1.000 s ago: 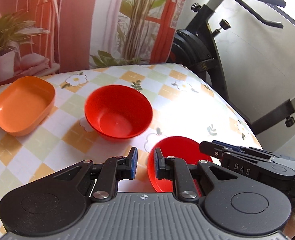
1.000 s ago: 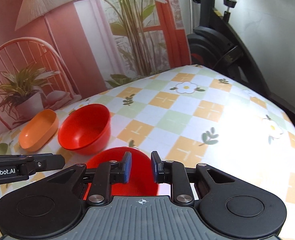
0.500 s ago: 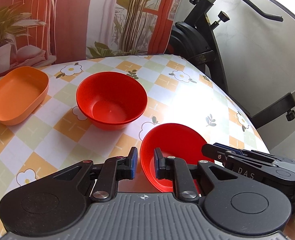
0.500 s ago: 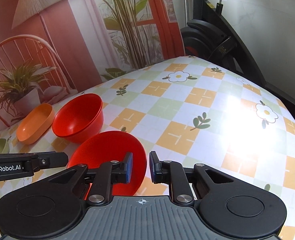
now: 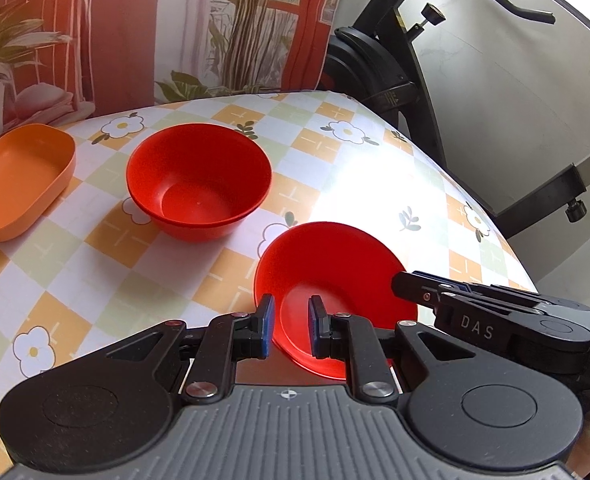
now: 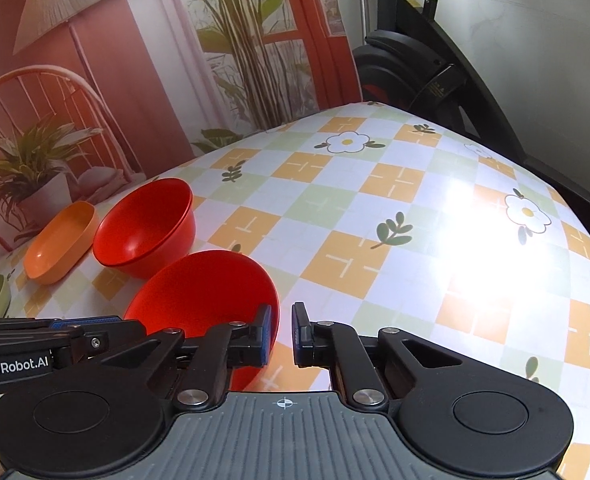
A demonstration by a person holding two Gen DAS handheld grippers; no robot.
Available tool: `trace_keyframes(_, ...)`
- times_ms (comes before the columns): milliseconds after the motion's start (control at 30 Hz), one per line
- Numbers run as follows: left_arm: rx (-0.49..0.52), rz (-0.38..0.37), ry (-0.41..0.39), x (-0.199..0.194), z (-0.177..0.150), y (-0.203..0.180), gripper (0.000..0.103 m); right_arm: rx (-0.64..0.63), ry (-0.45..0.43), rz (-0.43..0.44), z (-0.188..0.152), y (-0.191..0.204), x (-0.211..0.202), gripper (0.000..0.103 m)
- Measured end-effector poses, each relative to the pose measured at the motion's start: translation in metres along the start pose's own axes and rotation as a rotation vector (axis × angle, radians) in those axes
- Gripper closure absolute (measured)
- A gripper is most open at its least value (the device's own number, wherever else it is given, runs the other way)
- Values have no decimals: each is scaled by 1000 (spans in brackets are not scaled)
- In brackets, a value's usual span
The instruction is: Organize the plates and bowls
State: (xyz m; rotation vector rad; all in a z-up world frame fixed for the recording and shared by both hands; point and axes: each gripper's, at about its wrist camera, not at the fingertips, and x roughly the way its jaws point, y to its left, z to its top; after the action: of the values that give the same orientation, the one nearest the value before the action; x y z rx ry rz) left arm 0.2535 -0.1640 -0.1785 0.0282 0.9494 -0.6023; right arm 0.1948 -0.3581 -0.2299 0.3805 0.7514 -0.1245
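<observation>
In the left wrist view, the near red bowl is seen tilted on the checked tablecloth, its rim straddled by the unclenched left gripper. In the right wrist view, the same rim is straddled by the right gripper, also parted; a second red bowl and an orange dish lie beyond.

Left gripper jaws parted, right gripper jaws narrowly apart — side by side
</observation>
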Motion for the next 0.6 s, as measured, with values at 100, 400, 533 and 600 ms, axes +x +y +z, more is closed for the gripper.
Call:
trace_keyframes(100, 0, 6, -3, -1, 0, -1, 84, 0, 1, 1, 0, 0, 0, 93)
trace_keyframes(400, -22, 45, -30, -6, 2, 5, 72, 0, 13, 12, -3, 2, 2, 93)
trace_keyframes(533, -27, 37, -11, -1, -1, 5, 72, 0, 15, 13, -4, 3, 2, 93)
trace_keyframes(600, -27, 36, -3, 1, -2, 5, 72, -1, 14, 12, -4, 3, 2, 93)
